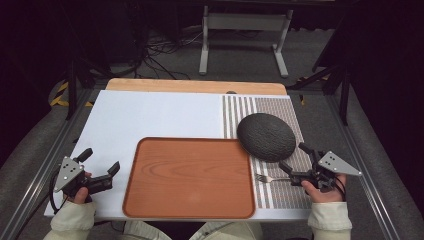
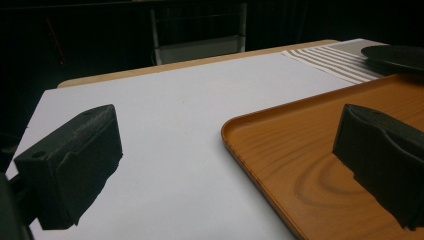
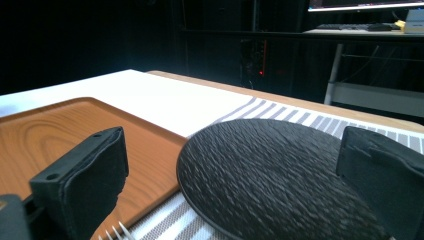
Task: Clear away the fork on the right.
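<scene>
A brown wooden tray (image 1: 190, 177) lies at the front middle of the table, with nothing on it. A round black textured plate (image 1: 266, 136) rests on a striped placemat (image 1: 280, 195) to the tray's right. A silver fork (image 1: 267, 178) lies on the placemat below the plate. My left gripper (image 1: 101, 160) is open just left of the tray, and its jaws straddle the tray's near corner (image 2: 240, 145). My right gripper (image 1: 294, 156) is open beside the plate's front right edge. Along its jaws I see the plate (image 3: 270, 175) and the fork tines (image 3: 116, 233).
A white mat (image 1: 150, 115) covers the left and middle of the wooden tabletop (image 1: 195, 86). Metal rails run along both table sides. Behind the table, a grey stand (image 1: 245, 35) and cables sit on the dark floor.
</scene>
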A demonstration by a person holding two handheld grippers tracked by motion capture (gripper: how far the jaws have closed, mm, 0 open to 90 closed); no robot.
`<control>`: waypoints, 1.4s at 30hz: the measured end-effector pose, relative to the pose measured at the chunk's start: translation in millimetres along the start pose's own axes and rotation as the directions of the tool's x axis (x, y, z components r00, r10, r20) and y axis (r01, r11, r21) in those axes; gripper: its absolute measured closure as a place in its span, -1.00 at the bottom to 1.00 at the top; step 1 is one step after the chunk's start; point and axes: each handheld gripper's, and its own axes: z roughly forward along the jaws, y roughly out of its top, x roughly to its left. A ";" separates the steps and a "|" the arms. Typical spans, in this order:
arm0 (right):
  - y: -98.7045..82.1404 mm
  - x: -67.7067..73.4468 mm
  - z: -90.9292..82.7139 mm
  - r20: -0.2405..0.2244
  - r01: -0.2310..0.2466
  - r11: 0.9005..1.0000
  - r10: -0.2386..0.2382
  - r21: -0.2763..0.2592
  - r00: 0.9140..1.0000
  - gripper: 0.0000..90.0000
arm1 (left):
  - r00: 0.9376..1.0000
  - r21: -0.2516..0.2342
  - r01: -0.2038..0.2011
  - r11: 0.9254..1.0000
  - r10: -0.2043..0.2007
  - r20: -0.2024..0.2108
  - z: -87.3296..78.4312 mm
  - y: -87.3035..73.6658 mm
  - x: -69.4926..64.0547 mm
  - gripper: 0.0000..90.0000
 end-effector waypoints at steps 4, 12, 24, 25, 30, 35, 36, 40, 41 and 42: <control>14.1 1.1 5.9 0.003 0.062 0.998 -0.062 0.017 0.998 -0.94 | 1.000 0.003 -0.001 1.000 0.001 -0.004 0.7 -0.3 -0.1 -1.00; 36.6 1.4 19.1 -0.052 0.128 0.984 -0.123 0.127 0.991 -0.92 | 1.000 0.007 -0.002 1.000 0.002 -0.007 0.3 -0.7 0.0 -1.00; 58.6 0.4 29.3 -0.146 0.278 0.894 -0.241 0.352 0.959 -0.87 | 1.000 0.017 0.000 1.000 0.000 -0.011 1.0 -1.7 -0.1 -1.00; 59.9 0.4 30.6 -0.160 0.293 0.880 -0.250 0.374 0.955 -0.86 | 1.000 0.016 0.003 1.000 -0.002 -0.012 1.0 -1.7 -0.3 -1.00; 62.8 1.0 33.5 -0.200 0.345 0.827 -0.283 0.444 0.938 -0.84 | 1.000 0.019 -0.001 1.000 0.001 -0.012 1.0 -1.8 -0.3 -1.00; 63.9 1.6 35.3 -0.227 0.374 0.789 -0.299 0.488 0.927 -0.84 | 1.000 0.019 -0.001 1.000 0.001 -0.013 1.2 -1.9 0.2 -1.00; 64.3 1.9 35.7 -0.233 0.380 0.781 -0.302 0.496 0.924 -0.84 | 1.000 0.019 -0.001 1.000 0.001 -0.013 1.2 -1.9 0.1 -1.00; 66.3 2.1 37.7 -0.256 0.410 0.742 -0.321 0.530 0.912 -0.84 | 1.000 0.019 -0.001 1.000 0.001 -0.015 1.2 -1.9 0.0 -1.00; 66.3 2.1 37.7 -0.256 0.410 0.742 -0.321 0.530 0.912 -0.84 | 1.000 0.020 -0.002 1.000 0.002 -0.014 1.2 -1.9 0.1 -1.00; 66.6 2.0 38.3 -0.262 0.418 0.730 -0.326 0.541 0.908 -0.84 | 1.000 0.020 -0.002 1.000 0.002 -0.015 1.2 -1.9 0.0 -1.00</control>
